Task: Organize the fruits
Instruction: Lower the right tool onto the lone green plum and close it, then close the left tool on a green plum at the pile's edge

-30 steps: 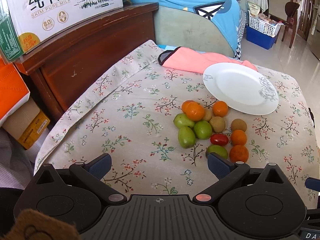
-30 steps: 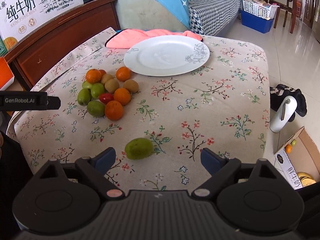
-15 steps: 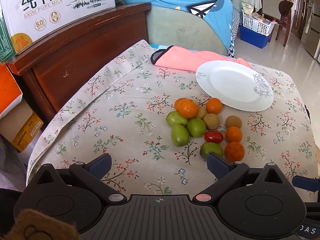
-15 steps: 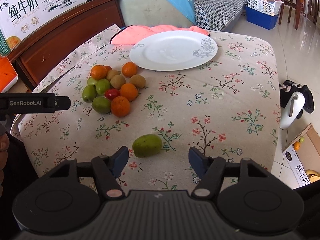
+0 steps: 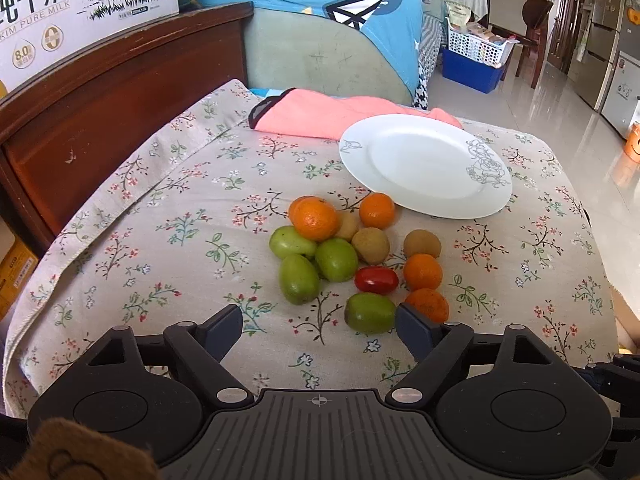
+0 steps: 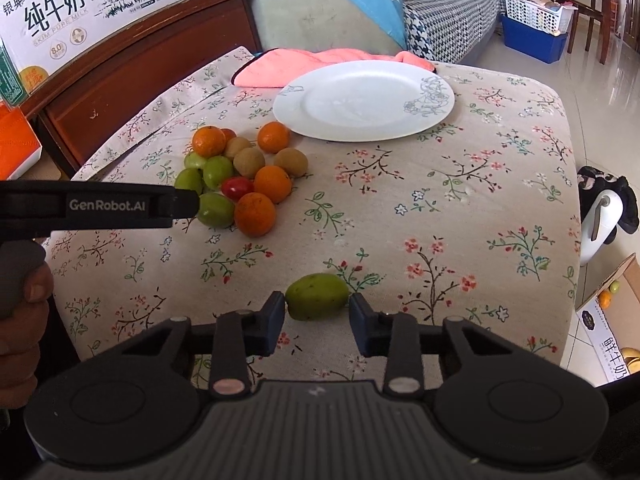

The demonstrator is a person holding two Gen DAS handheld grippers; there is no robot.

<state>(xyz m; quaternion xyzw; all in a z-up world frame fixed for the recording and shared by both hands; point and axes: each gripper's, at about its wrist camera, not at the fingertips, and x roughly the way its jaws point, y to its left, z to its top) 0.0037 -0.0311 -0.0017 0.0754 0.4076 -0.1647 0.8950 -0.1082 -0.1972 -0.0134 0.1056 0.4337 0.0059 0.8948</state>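
Left wrist view: the left hand-held gripper [image 5: 318, 326] is seen low over the floral-clothed table [image 5: 160, 208], its jaws apart and closing. A green fruit [image 5: 370, 313] lies just beside the right-hand finger [image 5: 416, 330], at the near edge of the fruit pile [image 5: 352, 252]; whether the finger touches it cannot be told, and the other finger stands well clear. The pile is made up of oranges, green fruits, brown fruits and one red tomato [image 5: 376, 280], packed close. A white plate [image 5: 424, 168] is set just behind the pile, bare, with a pink cloth [image 5: 320, 118] beyond it.

Right wrist view: the right hand-held gripper [image 6: 317, 314] is closing on a lone green fruit [image 6: 317, 296], which lies on the table near its front edge, well apart from the pile. Both pads are seen at the fruit's sides, touching or nearly so. The left hand-held gripper's arm enters from the left edge, its tip over the pile's near green fruit. A milk carton box [image 6: 80, 8] is noted on the wooden headboard [image 6: 152, 64].
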